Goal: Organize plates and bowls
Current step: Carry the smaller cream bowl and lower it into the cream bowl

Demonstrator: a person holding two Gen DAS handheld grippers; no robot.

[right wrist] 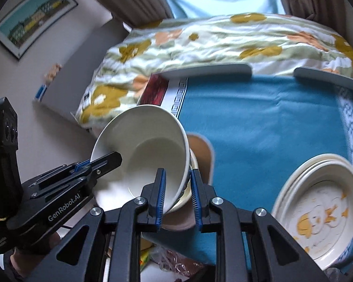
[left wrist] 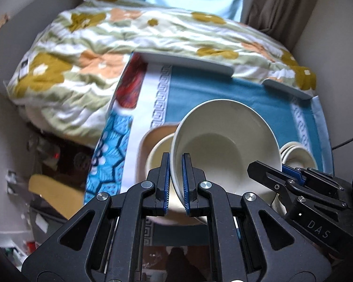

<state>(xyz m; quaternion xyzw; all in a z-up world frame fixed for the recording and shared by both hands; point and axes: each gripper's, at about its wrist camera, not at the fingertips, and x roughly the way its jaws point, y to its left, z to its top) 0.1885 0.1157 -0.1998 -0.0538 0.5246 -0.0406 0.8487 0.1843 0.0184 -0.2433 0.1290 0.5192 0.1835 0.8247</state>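
Observation:
A large cream bowl (left wrist: 226,141) is held tilted above the table by both grippers. My left gripper (left wrist: 175,162) is shut on its left rim. My right gripper (right wrist: 176,178) straddles the bowl's right rim (right wrist: 153,145), jaws narrow around it; it shows from the side in the left wrist view (left wrist: 270,171). Under the bowl a smaller cream bowl (left wrist: 156,155) sits on a tan plate (left wrist: 147,138), also seen in the right wrist view (right wrist: 203,150). A stack of cream plates with an orange cartoon print (right wrist: 317,211) lies on the table at the right.
The table has a blue cloth (right wrist: 258,122) with a patterned border. A floral quilt (left wrist: 94,47) on a bed lies just beyond it. Two grey rails (right wrist: 209,70) line the table's far edge. Clutter is on the floor at the left (left wrist: 42,176).

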